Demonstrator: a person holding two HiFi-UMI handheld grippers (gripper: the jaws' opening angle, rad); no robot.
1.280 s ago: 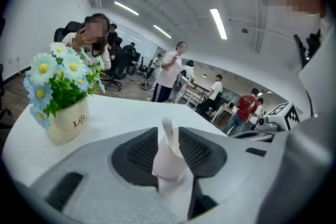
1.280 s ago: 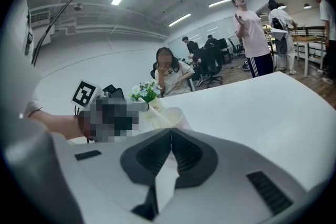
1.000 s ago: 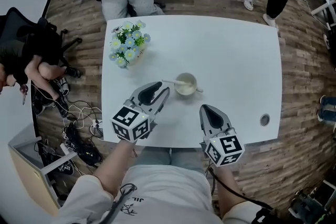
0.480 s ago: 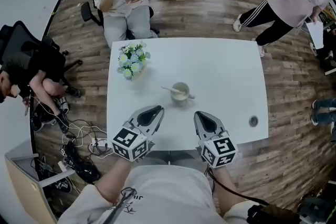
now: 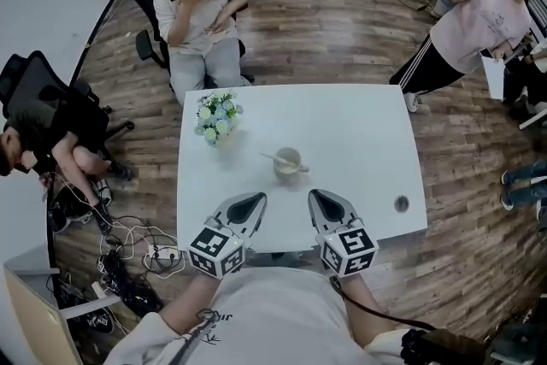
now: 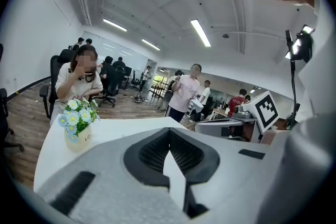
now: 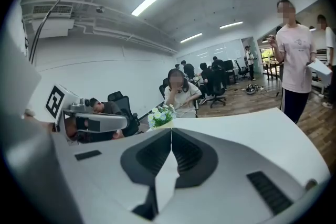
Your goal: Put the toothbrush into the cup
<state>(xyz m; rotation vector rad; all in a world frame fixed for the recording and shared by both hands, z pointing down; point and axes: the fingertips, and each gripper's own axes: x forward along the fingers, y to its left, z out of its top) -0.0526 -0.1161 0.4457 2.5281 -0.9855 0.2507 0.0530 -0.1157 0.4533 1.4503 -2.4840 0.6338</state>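
Note:
A pale cup [image 5: 289,161] stands on the white table [image 5: 359,132], a little in front of its middle. The toothbrush [image 5: 273,157] rests in the cup, with its handle sticking out to the left over the rim. My left gripper [image 5: 259,197] [image 6: 169,129] hovers over the table's near edge, short of the cup, jaws shut and empty. My right gripper [image 5: 314,195] [image 7: 171,130] is beside it, jaws also met at the tip with nothing between them. Both gripper views look over the table, and the jaws hide the cup in them.
A vase of blue and white flowers [image 5: 216,117] [image 6: 77,122] [image 7: 162,115] stands at the table's far left. A round hole [image 5: 401,203] sits near the right front corner. One person sits beyond the far edge [image 5: 201,8] and another stands at the right [image 5: 466,30]. Cables [image 5: 128,244] lie on the floor at the left.
Both grippers have pulled back from the cup toward the near edge and risen. The left jaws, open a second ago, have closed. The toothbrush stays in the cup.

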